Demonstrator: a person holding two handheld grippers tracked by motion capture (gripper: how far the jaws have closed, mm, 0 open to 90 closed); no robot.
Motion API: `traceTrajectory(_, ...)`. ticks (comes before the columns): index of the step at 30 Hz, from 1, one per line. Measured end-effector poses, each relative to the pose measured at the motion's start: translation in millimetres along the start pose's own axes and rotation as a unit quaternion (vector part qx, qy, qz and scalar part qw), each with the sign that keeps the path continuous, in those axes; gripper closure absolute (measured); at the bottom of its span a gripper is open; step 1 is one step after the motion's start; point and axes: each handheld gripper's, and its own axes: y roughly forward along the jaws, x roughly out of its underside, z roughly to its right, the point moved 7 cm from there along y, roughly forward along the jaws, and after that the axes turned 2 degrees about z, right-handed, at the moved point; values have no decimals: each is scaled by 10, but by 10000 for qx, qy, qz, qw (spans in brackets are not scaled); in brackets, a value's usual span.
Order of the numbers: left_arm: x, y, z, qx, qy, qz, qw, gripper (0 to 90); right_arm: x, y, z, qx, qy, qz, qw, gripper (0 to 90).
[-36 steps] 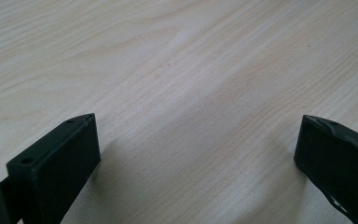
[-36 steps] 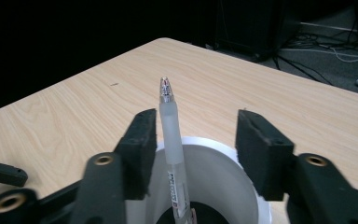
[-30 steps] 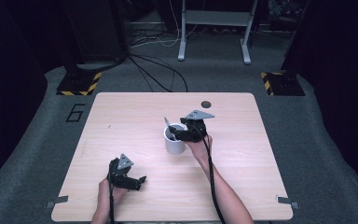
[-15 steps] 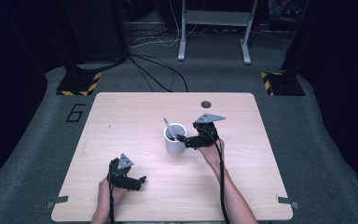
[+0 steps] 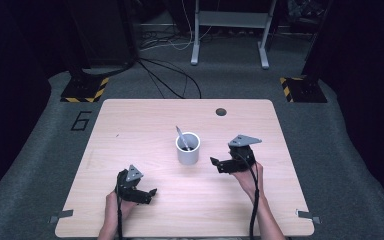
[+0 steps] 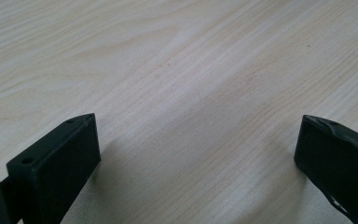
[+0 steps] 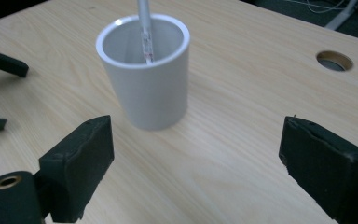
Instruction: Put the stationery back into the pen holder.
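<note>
- Left gripper (image 5: pixel 151 192), count one: rests low over the near-left part of the table (image 5: pixel 130 120), jaws spread wide with only bare wood grain between them. Nothing held; judged to be parked clear of the work.
- Cup (image 5: pixel 188 148), count one: white, upright, near the table's middle, touching neither gripper. Its open mouth faces up, which suits it as a holder.
- Pen (image 5: pixel 180 135), count one (a slim grey stick, its type hard to tell): stands inside the cup, leaning against the rim with its top sticking out above, propped by the wall.
- Right gripper (image 5: pixel 215 164), count one: just right of the cup and apart from it, pointing toward it. Its jaws have just been opening and stand wide, nothing between them; judged to have let go of the pen.
- Cable hole (image 5: pixel 221 111), count one: round, dark, near the table's far edge.
</note>
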Motion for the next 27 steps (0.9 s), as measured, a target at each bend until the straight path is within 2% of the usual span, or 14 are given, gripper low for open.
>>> traceTrajectory(6,-1,1,1,-1,-6,5,10000,2,323,-229,127,339,101,-253,9991,71)
traceTrajectory(8,1,-4,3,42,-5,-21,10000,2,476,-283,168,496,155,-431,9977,62)
traceTrajectory(9,-1,1,1,-3,-10,7,10000,2,532,-298,180,518,143,-499,9973,60)
traceTrajectory(13,1,-2,1,21,4,-12,10000,2,828,-353,252,726,163,-834,9937,30)
traceTrajectory(16,2,-5,0,10,5,-35,10000,2,1023,-393,282,901,378,-1022,9900,1)
traceTrajectory(20,3,-10,0,29,19,-58,10000,3,1252,-419,348,961,602,-1134,9871,0)
traceTrajectory(23,1,-5,0,7,10,-28,10000,3,1341,-433,382,1038,611,-1106,9865,0)
traceTrajectory(26,2,-6,0,-3,12,-40,10000,3,1419,-431,413,1259,587,-1175,9833,0)
traceTrajectory(27,3,-9,1,27,13,-53,10000,3,1429,-439,421,1235,621,-1120,9841,0)
